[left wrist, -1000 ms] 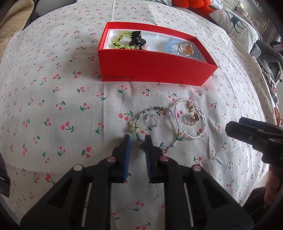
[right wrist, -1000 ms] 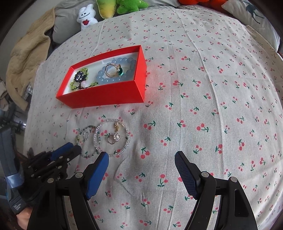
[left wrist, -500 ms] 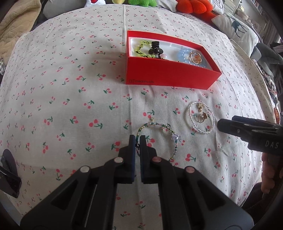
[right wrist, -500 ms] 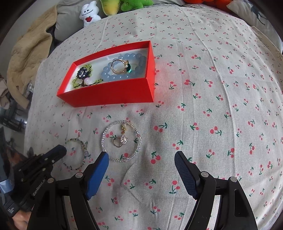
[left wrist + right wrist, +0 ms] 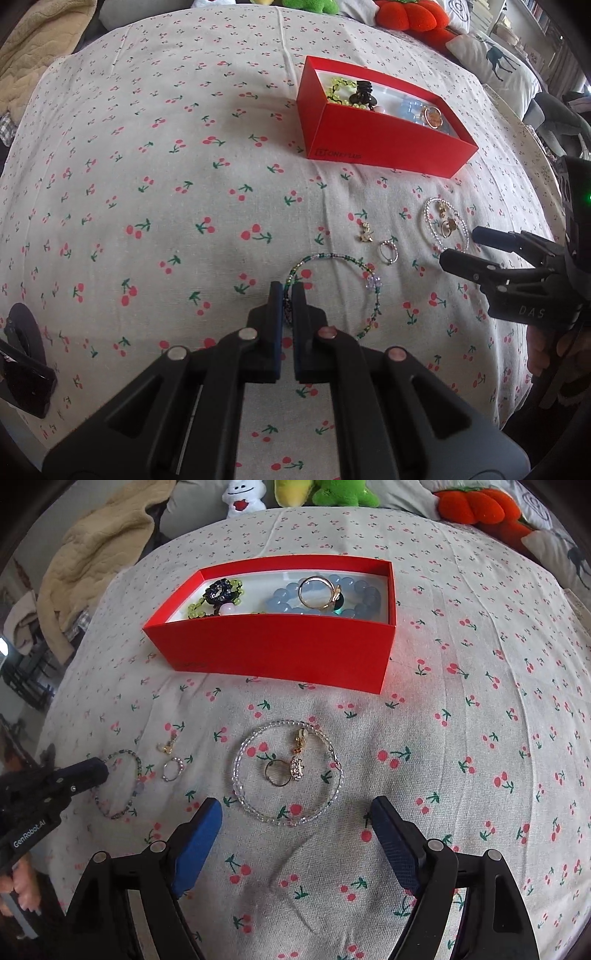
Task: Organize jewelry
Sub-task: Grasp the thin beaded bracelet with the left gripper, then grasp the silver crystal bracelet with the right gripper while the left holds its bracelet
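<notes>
My left gripper (image 5: 288, 291) is shut on the near-left edge of a green beaded bracelet (image 5: 332, 256) lying on the cherry-print sheet. In the right wrist view, that bracelet (image 5: 138, 771) sits at the left gripper's tip (image 5: 99, 771). A small silver ring (image 5: 388, 252) and a gold earring (image 5: 365, 234) lie just beyond it. My right gripper (image 5: 295, 805) stands open, its jaws opening, just short of a clear bead bracelet (image 5: 236, 775) that encircles a gold ring (image 5: 277, 772) and charms. Nothing is between its pads. The red box (image 5: 280, 646) behind holds other jewelry.
Plush toys (image 5: 343, 491) line the back of the bed, a beige blanket (image 5: 96, 554) hangs at the left and pillows (image 5: 495, 62) lie at the right. A person's hand (image 5: 543, 354) holds the right gripper's handle.
The left gripper closed on the green bracelet and dragged it away from the silver ring and earring that lay inside it. The right gripper came down closer to the clear bracelet, jaws wider.
</notes>
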`<control>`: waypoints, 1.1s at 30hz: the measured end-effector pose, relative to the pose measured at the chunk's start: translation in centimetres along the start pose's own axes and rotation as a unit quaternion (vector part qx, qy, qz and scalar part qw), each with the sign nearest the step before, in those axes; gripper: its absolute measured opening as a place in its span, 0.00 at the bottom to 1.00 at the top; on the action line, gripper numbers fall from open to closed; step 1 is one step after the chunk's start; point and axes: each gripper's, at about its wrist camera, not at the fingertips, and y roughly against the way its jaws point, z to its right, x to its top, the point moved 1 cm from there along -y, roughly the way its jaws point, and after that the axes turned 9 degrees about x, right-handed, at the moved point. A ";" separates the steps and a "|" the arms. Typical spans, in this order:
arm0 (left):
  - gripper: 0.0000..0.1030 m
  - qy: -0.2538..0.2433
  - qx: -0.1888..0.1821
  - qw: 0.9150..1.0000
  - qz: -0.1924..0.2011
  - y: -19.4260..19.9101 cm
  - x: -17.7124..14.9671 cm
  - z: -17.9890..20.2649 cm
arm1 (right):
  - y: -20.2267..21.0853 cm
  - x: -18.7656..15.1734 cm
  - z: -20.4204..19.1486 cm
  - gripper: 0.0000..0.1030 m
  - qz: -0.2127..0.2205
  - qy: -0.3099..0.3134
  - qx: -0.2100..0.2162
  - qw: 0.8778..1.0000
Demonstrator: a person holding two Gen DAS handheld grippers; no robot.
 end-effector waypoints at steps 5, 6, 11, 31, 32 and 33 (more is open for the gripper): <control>0.05 -0.009 0.002 1.000 0.000 -0.3 0.1 0.3 | -1.2 0.4 -1.1 0.82 0.012 0.037 -0.024 0.999; 0.05 -0.011 0.003 1.000 0.001 -0.4 0.1 0.4 | -1.4 0.4 -1.2 0.82 0.015 0.042 -0.027 0.999; 0.05 -0.013 0.003 1.000 0.001 -0.5 0.4 0.5 | -1.8 0.9 -1.4 0.73 0.024 0.050 -0.024 0.998; 0.05 -0.009 -0.016 0.999 0.033 2.1 1.9 1.4 | 1.5 1.3 -0.3 0.56 0.042 0.037 -0.006 0.998; 0.04 -0.008 -0.018 0.999 0.037 2.5 2.1 1.5 | 1.9 1.3 -0.3 0.56 0.045 0.037 -0.005 0.998; 0.04 -0.007 -0.019 0.999 0.043 2.9 2.4 1.6 | 2.3 1.4 -0.4 0.56 0.049 0.036 -0.004 0.998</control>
